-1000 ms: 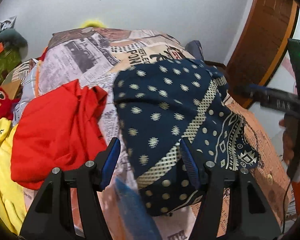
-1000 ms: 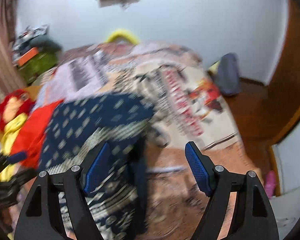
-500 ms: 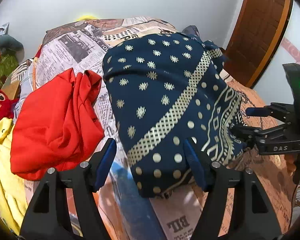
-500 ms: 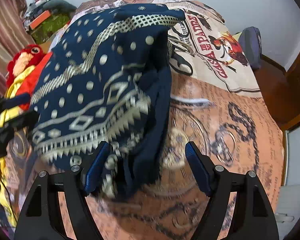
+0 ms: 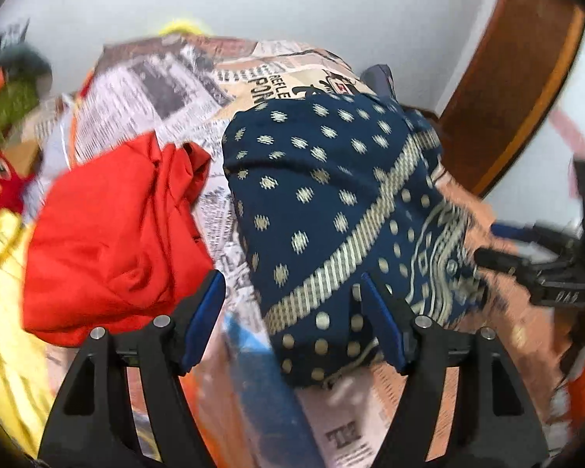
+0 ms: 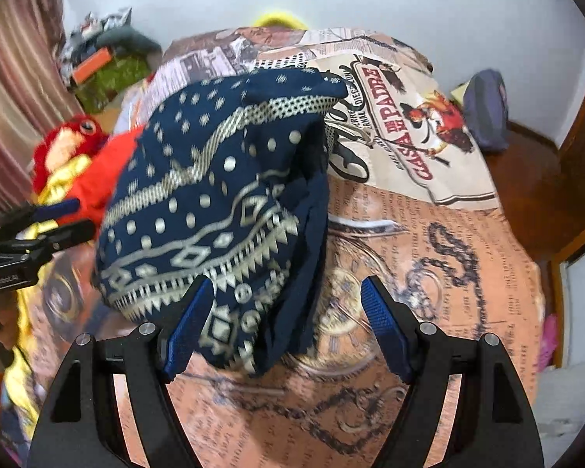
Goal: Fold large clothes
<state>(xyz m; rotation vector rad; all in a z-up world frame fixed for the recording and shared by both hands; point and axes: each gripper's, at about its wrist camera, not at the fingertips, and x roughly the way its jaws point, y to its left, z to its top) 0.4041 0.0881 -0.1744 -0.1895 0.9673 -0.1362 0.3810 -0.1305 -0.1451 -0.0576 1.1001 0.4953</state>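
The navy patterned garment [image 5: 331, 210] lies heaped on the bed [image 6: 429, 234], which is covered by a newspaper-print bedspread, with a red garment [image 5: 117, 234] just beside it and a yellow one [image 5: 4, 312] at the bed's edge. The left gripper [image 5: 292, 312] has its fingers spread apart at the garment's near corner, gripping nothing as far as the blurred view lets me judge. The right gripper [image 6: 286, 327] is likewise spread wide over the garment's zigzag-bordered hem, not closed on the cloth.
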